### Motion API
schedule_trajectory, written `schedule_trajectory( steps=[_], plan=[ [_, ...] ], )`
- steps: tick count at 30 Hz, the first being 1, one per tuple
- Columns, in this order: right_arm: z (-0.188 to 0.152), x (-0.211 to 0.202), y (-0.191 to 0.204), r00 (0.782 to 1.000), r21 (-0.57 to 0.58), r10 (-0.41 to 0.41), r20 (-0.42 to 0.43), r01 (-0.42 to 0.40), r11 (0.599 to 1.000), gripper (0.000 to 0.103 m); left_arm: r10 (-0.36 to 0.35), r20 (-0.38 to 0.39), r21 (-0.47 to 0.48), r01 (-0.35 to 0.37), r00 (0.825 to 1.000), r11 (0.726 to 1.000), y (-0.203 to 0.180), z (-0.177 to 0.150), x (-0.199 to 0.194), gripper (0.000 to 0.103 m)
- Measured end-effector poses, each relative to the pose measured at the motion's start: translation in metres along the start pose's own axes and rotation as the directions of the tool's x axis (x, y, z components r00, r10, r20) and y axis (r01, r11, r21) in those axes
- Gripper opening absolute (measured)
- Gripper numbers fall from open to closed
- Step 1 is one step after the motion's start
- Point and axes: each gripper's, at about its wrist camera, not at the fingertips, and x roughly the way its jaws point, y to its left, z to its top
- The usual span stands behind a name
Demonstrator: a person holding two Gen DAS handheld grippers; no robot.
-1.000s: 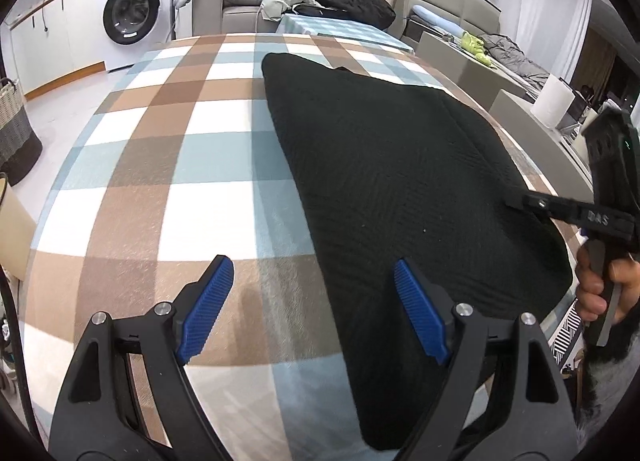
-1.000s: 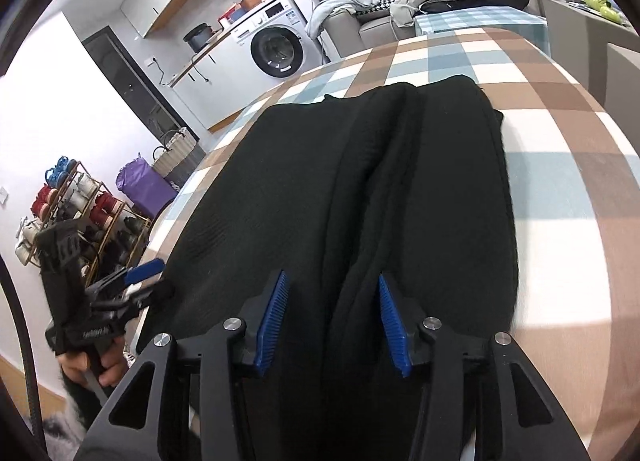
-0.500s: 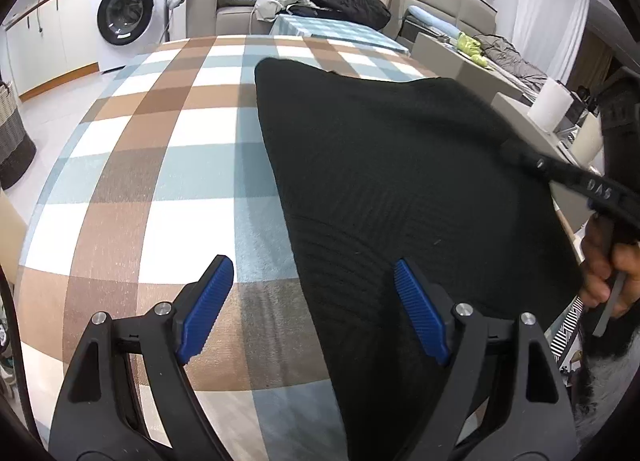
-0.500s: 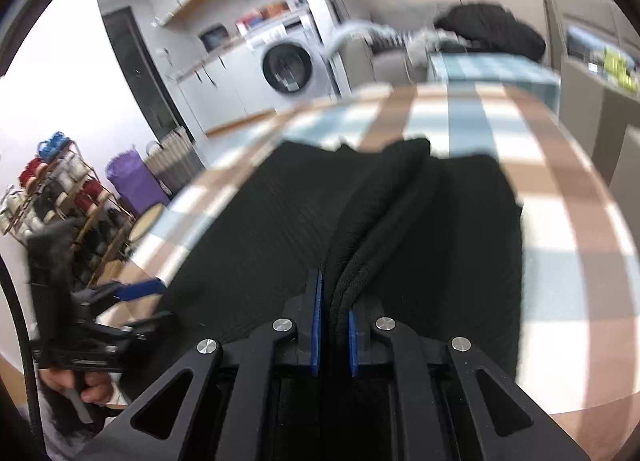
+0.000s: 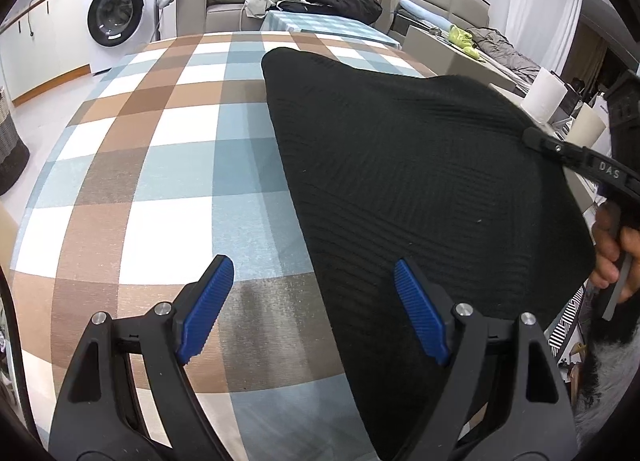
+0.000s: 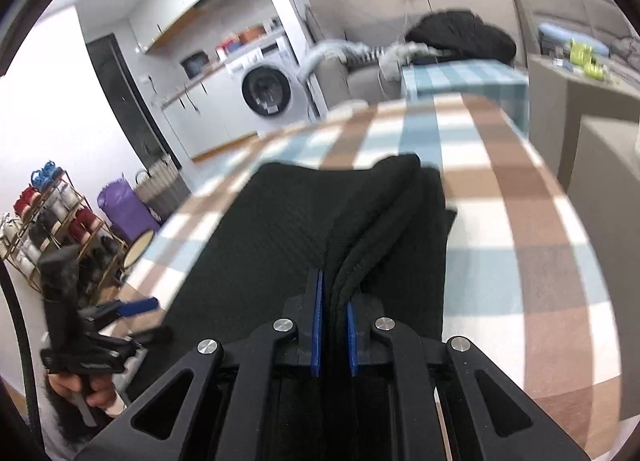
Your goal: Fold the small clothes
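The fold is only starting: the right gripper (image 6: 333,335) is clamped on a pinched ridge of the black garment (image 5: 420,189), which lies on the checked table (image 5: 160,165), while the left gripper (image 5: 314,307) hovers open, holding nothing.

Black knit garment (image 5: 420,181), faint ribbed weave, on a desk (image 5: 160,165) checked in brown, pale blue and white. Left tongs (image 5: 312,301): black frame, ridged blue pads. Right tongs (image 6: 333,325) the same black and blue. White washing machine (image 5: 120,13) behind; purple bag (image 6: 120,209) by the wall.
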Motion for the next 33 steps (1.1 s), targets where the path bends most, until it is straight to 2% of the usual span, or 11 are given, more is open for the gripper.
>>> schedule_trajectory(
  steps=[4,6,7,8,10,16,21,23,26,30,33],
  plan=[
    [-0.009,0.015,-0.01,0.997,0.002,-0.053,-0.058,0.054,0.999,0.01,-0.002,-0.008,0.008,0.002,1.0,1.0,-0.002,-0.001,0.003,0.081],
    [-0.016,0.032,-0.022,0.989,0.034,-0.07,-0.132,0.075,0.997,0.014,-0.004,-0.016,0.01,0.004,1.0,1.0,-0.004,-0.002,0.004,0.081],
    [-0.018,0.033,-0.028,0.988,0.052,-0.067,-0.141,0.075,0.996,0.019,-0.004,-0.018,0.015,0.004,1.0,1.0,-0.005,-0.003,0.004,0.081],
    [-0.019,0.032,-0.031,0.989,0.068,-0.061,-0.137,0.071,0.995,0.025,-0.003,-0.018,0.019,0.003,1.0,1.0,-0.006,-0.003,0.004,0.081],
    [-0.024,0.022,-0.035,0.99,0.099,-0.051,-0.13,0.064,0.993,0.031,-0.002,-0.021,0.025,0.003,1.0,1.0,-0.006,-0.004,0.004,0.081],
    [-0.058,-0.014,-0.035,0.992,0.174,0.037,-0.12,-0.016,0.985,0.033,-0.018,-0.043,0.046,0.02,0.999,0.999,-0.013,-0.012,0.003,0.081],
    [-0.077,-0.035,-0.021,0.988,0.129,0.056,-0.141,-0.038,0.991,0.039,-0.025,-0.065,0.121,0.032,0.998,0.992,-0.023,-0.03,-0.004,0.081],
    [-0.083,-0.036,-0.016,0.986,0.066,0.02,-0.164,-0.009,0.998,0.041,-0.025,-0.065,0.14,0.034,0.998,0.99,-0.023,-0.039,-0.009,0.082],
    [-0.09,-0.038,-0.02,0.983,0.069,0.025,-0.183,-0.012,0.998,0.041,-0.017,-0.069,0.167,0.028,0.997,0.986,-0.02,-0.049,-0.02,0.082],
    [-0.089,-0.042,-0.024,0.983,0.076,0.036,-0.18,-0.022,0.997,0.041,-0.031,-0.066,0.164,0.041,0.997,0.986,-0.014,-0.053,-0.03,0.082],
    [-0.089,-0.037,-0.024,0.982,0.083,0.057,-0.182,-0.042,0.996,0.042,-0.048,-0.059,0.126,0.055,0.997,0.991,-0.01,-0.05,-0.029,0.082]
  ],
)
